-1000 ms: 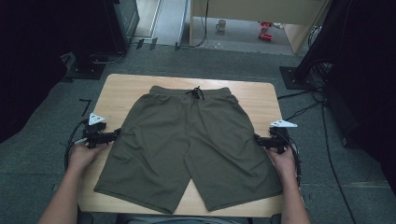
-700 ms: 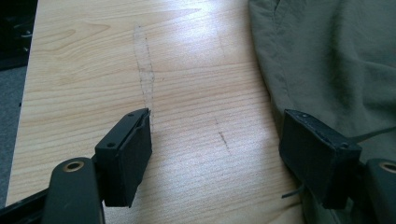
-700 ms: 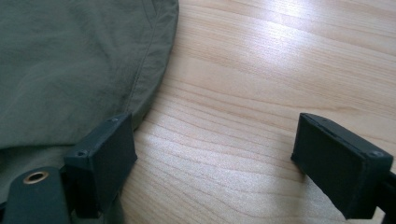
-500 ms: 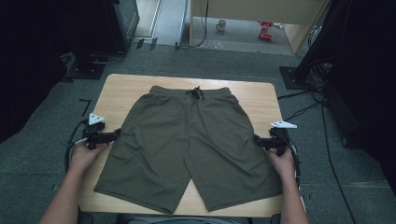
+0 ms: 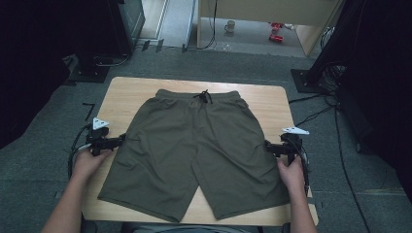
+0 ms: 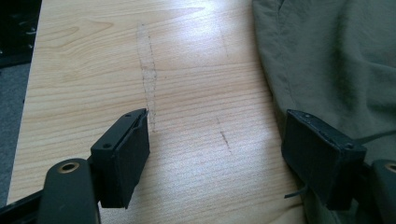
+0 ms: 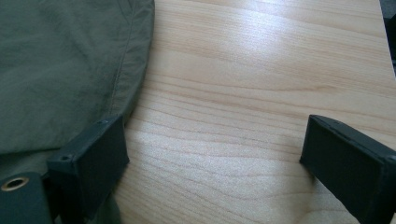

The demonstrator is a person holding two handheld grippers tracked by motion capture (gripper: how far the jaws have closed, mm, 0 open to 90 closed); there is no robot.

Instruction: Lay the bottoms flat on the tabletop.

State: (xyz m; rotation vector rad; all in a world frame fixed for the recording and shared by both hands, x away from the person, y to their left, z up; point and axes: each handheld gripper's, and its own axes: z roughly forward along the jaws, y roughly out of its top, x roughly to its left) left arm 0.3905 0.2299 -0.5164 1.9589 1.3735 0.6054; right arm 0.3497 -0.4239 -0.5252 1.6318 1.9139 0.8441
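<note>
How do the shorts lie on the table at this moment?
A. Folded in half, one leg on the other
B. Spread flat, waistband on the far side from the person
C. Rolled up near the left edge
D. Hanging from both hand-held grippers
B: the shorts lie spread flat on the table, with the drawstring waistband at the far side and both legs pointing toward the person.

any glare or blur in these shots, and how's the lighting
High view: dim and soft, the surroundings near black, the olive shorts and table evenly lit. Left gripper view: pale glare across the wood, near tool pads slightly soft. Right gripper view: a bright sheen band on the wood; sharp grain.
</note>
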